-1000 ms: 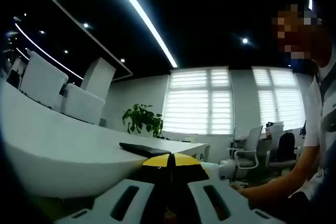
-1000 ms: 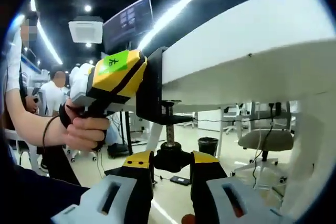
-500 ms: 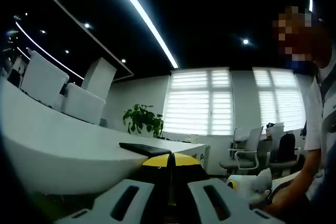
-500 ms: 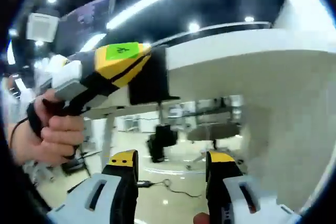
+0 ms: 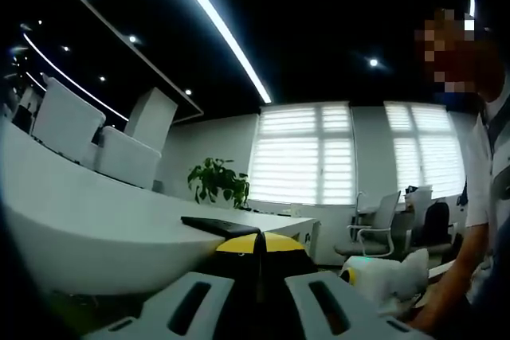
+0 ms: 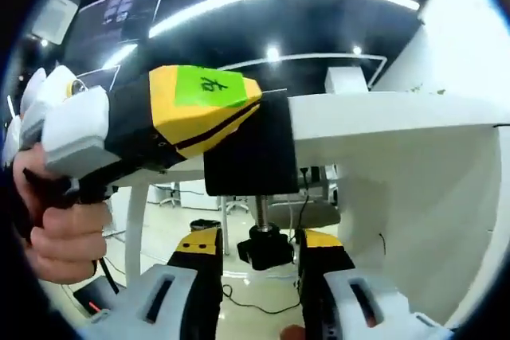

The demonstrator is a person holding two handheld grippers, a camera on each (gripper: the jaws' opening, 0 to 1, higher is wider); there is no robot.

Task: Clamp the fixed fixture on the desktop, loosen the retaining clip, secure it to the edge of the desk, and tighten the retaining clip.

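The black clamp fixture (image 6: 249, 149) sits on the edge of the white desk (image 6: 382, 109), its top plate (image 5: 219, 226) lying flat on the desktop (image 5: 88, 228). My left gripper (image 5: 256, 246) is shut on the fixture; from the right gripper view it is the yellow-and-black body with a green label (image 6: 187, 113), held by a hand (image 6: 56, 236). Under the desk hangs the screw with its black knob (image 6: 263, 246). My right gripper (image 6: 260, 243) is open, its yellow-tipped jaws standing on either side of the knob with a small gap.
A person's sleeve and arm (image 5: 470, 228) fill the right side, with the right gripper's white body (image 5: 390, 275) low beside it. Office chairs (image 5: 374, 224), a plant (image 5: 215, 182) and blinds lie beyond the desk. A desk leg (image 6: 135, 220) and floor cables (image 6: 263, 304) are below.
The right gripper let go of the knob, swung aside with jaws wide, then came back with the knob between narrower jaws. The left gripper kept still on the fixture.
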